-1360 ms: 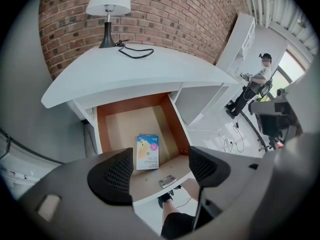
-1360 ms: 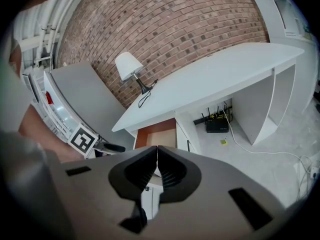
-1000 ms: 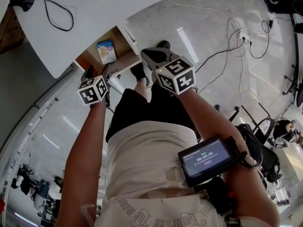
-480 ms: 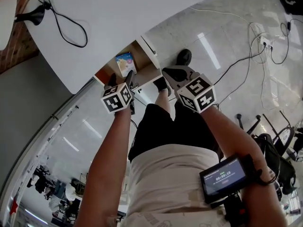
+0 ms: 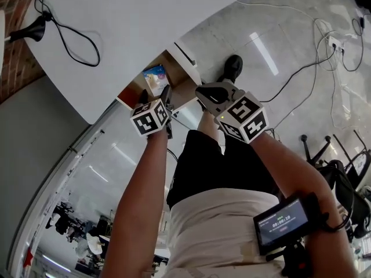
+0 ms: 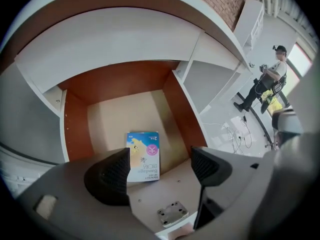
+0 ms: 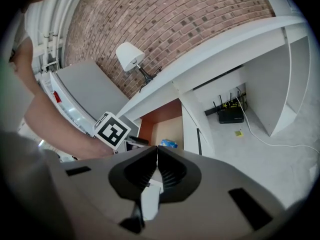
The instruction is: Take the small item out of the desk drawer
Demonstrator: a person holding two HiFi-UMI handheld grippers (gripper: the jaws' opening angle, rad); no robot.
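The desk drawer [image 5: 182, 91] stands pulled out under the white desktop [image 5: 145, 16]. A small blue and white box [image 5: 155, 77] lies flat on its pale floor, toward the front [image 6: 144, 155]. My left gripper [image 6: 161, 156] hovers just above the drawer's front edge [image 5: 155, 94]. Its jaws are opening, spread wide, with nothing pressed between them and the box beyond their tips. My right gripper [image 5: 204, 90] hangs to the right of the drawer, over the floor, with its jaws shut [image 7: 157, 149] on nothing. The right gripper view also takes in the drawer [image 7: 161, 116] and the box [image 7: 169, 144].
A desk lamp [image 7: 132, 56] and its black cable [image 5: 69, 33] sit on the desktop. Under the desk lies a black router [image 7: 231, 115]. Cables and a power strip [image 5: 333, 42] trail over the tiled floor. A person [image 6: 267, 84] stands far off. Office chairs [image 5: 348, 167] are at the right.
Both grippers have moved nearer the open drawer. The left one now reaches its front edge, and its jaws look slightly wider.
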